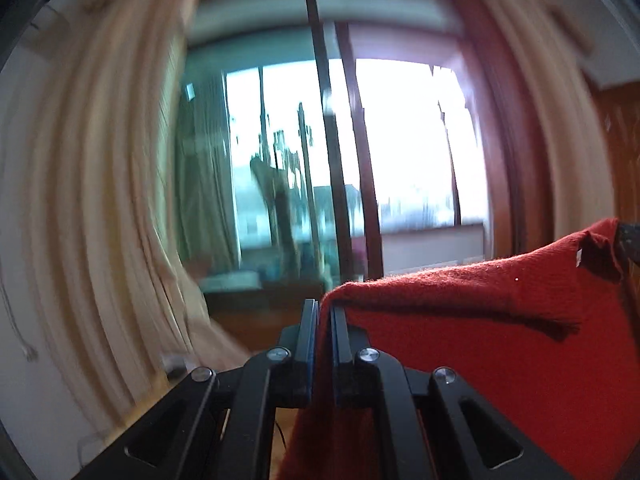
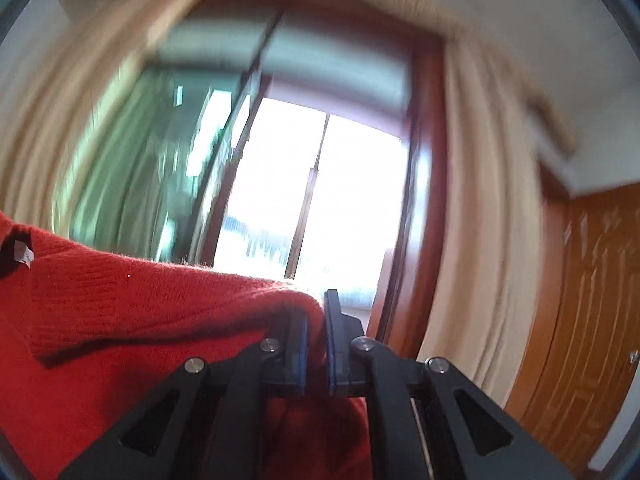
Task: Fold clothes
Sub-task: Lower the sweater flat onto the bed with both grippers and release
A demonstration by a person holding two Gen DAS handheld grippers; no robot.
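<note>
A red knitted sweater [image 1: 480, 320] hangs stretched in the air between my two grippers. My left gripper [image 1: 324, 308] is shut on one top corner of it, and the cloth runs off to the right and drops below the fingers. My right gripper [image 2: 316, 308] is shut on the other top corner of the red sweater [image 2: 140, 320], which spreads to the left. A small white label [image 2: 24, 256] shows near the collar. The lower part of the garment is out of view.
Both cameras face a bright sliding glass door [image 1: 400, 152] with dark wooden frames. Beige curtains [image 1: 100, 200] hang on both sides. An orange wooden door [image 2: 592, 300] stands at the right. The background is blurred by motion.
</note>
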